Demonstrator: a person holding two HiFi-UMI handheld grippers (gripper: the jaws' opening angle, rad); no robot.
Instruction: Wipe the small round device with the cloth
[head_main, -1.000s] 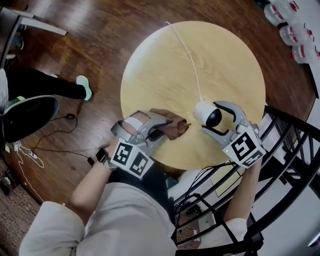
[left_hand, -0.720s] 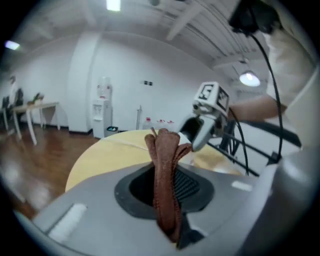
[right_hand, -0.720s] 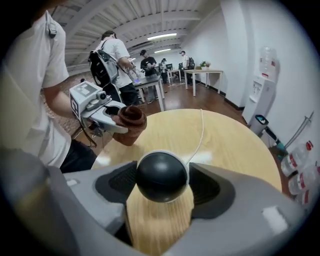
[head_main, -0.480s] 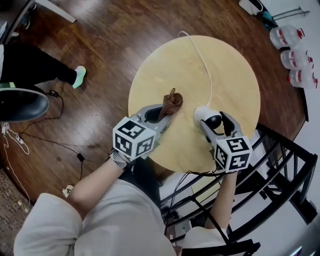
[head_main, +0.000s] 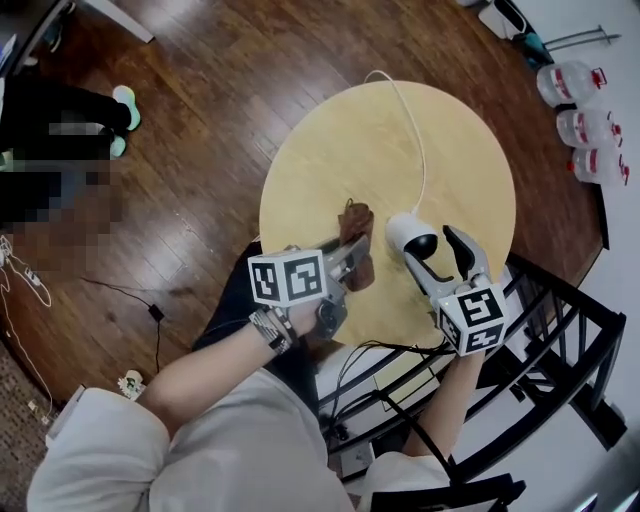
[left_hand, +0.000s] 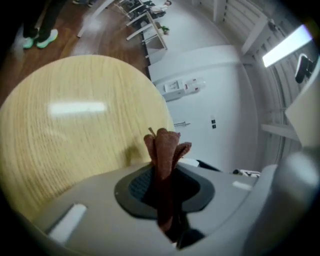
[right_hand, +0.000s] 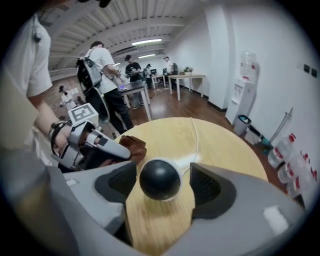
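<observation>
The small round device (head_main: 400, 230), a white body with a black ball front (right_hand: 160, 180), stands on the round wooden table (head_main: 400, 140), its white cable (head_main: 410, 130) trailing to the far edge. My right gripper (head_main: 428, 243) is open, one jaw on each side of the ball with a gap on both sides (right_hand: 164, 186). My left gripper (head_main: 352, 258) is shut on the brown cloth (head_main: 357, 222), which sticks up from between its jaws (left_hand: 162, 150). The cloth (right_hand: 132, 145) hangs just left of the device, apart from it.
Black metal railings (head_main: 560, 330) run close along the table's near right edge. Water jugs (head_main: 585, 90) stand on the floor at far right. A person (head_main: 60, 150) is at the left, with cords (head_main: 150, 310) on the wooden floor. More people and desks fill the room behind.
My left gripper has lifted the cloth off the table and brought it closer to the device. The right gripper has stayed around the device.
</observation>
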